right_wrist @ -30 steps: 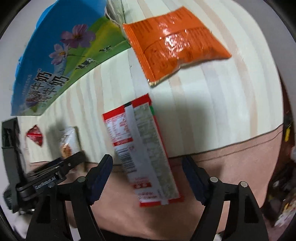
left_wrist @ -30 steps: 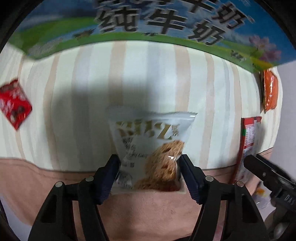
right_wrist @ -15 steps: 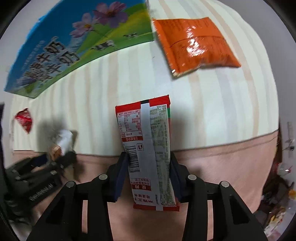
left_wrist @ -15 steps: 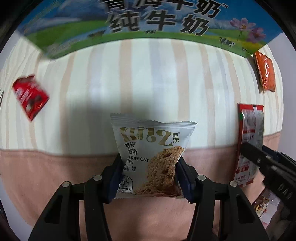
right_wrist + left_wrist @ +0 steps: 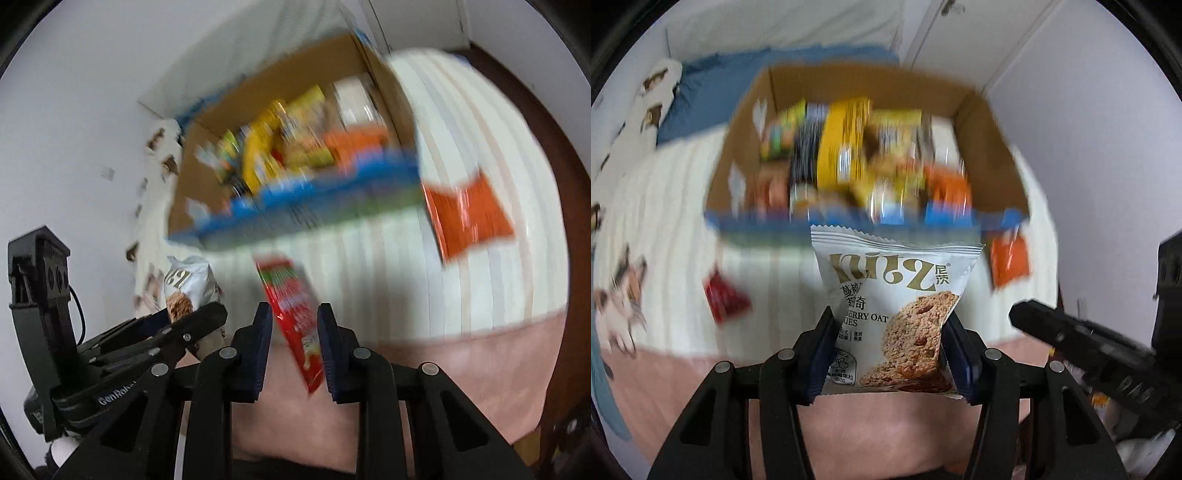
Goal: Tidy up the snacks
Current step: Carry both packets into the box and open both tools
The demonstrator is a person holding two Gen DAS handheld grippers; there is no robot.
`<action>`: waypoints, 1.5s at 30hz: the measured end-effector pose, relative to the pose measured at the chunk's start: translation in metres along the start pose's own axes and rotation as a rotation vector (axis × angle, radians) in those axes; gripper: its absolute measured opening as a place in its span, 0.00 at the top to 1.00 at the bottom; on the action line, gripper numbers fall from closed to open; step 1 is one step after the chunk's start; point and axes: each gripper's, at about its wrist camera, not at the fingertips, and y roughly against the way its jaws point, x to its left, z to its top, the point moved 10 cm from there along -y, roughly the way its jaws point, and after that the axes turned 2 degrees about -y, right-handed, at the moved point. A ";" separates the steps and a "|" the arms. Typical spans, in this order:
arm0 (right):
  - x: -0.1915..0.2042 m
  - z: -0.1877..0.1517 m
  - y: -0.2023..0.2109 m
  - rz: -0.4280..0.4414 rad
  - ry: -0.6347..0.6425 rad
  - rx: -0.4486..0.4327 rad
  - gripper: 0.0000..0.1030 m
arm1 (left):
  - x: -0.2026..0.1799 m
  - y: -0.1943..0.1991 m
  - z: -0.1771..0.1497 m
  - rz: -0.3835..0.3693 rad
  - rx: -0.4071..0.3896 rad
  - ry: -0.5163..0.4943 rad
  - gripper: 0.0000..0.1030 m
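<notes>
Left wrist view: left gripper (image 5: 888,354) clamps the white oat-cookie packet (image 5: 894,314), below the cardboard box (image 5: 991,147) crammed with blurred yellow and orange snack packs. Right gripper (image 5: 295,341) pinches the red sachet (image 5: 295,314); orange packet (image 5: 469,218) lies beside the box.

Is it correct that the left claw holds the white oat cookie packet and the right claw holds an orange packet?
Not quite. The left claw does hold the white cookie packet, but in the right wrist view the right claw holds a red packet; the orange packet lies on the striped cloth.
</notes>
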 end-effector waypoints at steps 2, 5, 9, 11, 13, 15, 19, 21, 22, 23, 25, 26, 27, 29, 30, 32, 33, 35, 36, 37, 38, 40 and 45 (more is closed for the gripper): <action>0.004 0.008 -0.013 -0.057 0.061 0.032 0.73 | 0.017 0.013 0.021 0.034 -0.044 -0.004 0.49; -0.019 -0.009 -0.031 -0.030 0.036 0.119 0.35 | 0.043 0.013 0.029 0.079 -0.055 0.023 0.49; -0.032 -0.054 -0.093 -0.047 0.013 0.231 0.21 | 0.084 -0.020 -0.013 0.118 0.041 0.085 0.49; -0.031 -0.064 -0.121 -0.063 0.002 0.254 0.21 | 0.101 -0.042 -0.034 0.150 0.088 0.107 0.49; -0.028 -0.070 -0.143 -0.090 0.004 0.271 0.21 | 0.118 -0.061 -0.056 0.177 0.137 0.134 0.49; -0.024 -0.076 -0.164 -0.126 0.027 0.295 0.22 | 0.131 -0.074 -0.073 0.194 0.170 0.157 0.49; -0.024 -0.079 -0.184 -0.260 0.101 0.286 0.33 | 0.152 -0.100 -0.096 0.218 0.214 0.191 0.50; -0.024 -0.077 -0.185 -0.314 0.141 0.263 0.47 | 0.156 -0.107 -0.102 0.227 0.219 0.191 0.50; -0.024 -0.077 -0.183 -0.317 0.149 0.254 0.52 | 0.157 -0.109 -0.105 0.230 0.223 0.190 0.50; -0.023 -0.077 -0.181 -0.313 0.152 0.249 0.55 | 0.156 -0.109 -0.108 0.226 0.225 0.190 0.50; -0.024 -0.078 -0.171 -0.296 0.152 0.235 0.58 | 0.154 -0.107 -0.111 0.222 0.219 0.183 0.50; -0.025 -0.079 -0.164 -0.283 0.143 0.233 0.59 | 0.152 -0.105 -0.112 0.220 0.216 0.179 0.50; -0.025 -0.080 -0.156 -0.259 0.129 0.230 0.59 | 0.148 -0.100 -0.113 0.209 0.209 0.177 0.50; -0.022 -0.081 -0.131 -0.226 0.113 0.216 0.59 | 0.138 -0.087 -0.113 0.185 0.189 0.166 0.50; -0.020 -0.081 -0.118 -0.202 0.105 0.204 0.59 | 0.134 -0.083 -0.110 0.176 0.179 0.156 0.50; -0.014 -0.078 -0.090 -0.151 0.082 0.176 0.59 | 0.117 -0.064 -0.105 0.143 0.151 0.131 0.50; -0.011 -0.074 -0.076 -0.123 0.072 0.162 0.59 | 0.105 -0.053 -0.100 0.117 0.136 0.113 0.50; -0.004 -0.059 -0.041 -0.075 0.064 0.112 0.59 | 0.084 -0.030 -0.085 0.074 0.097 0.084 0.50; -0.001 -0.049 -0.023 -0.060 0.064 0.083 0.60 | 0.079 -0.022 -0.077 0.056 0.080 0.074 0.50; 0.002 -0.037 -0.006 -0.045 0.064 0.053 0.60 | 0.069 -0.009 -0.064 0.034 0.055 0.061 0.50; 0.005 -0.026 0.006 -0.034 0.062 0.031 0.60 | 0.063 0.000 -0.050 0.013 0.036 0.051 0.50; 0.009 0.006 0.032 -0.012 0.049 -0.023 0.60 | 0.048 0.015 -0.019 -0.013 -0.001 0.040 0.50; 0.003 0.087 0.045 -0.084 0.039 -0.115 0.60 | 0.046 0.017 0.061 0.029 -0.041 0.000 0.50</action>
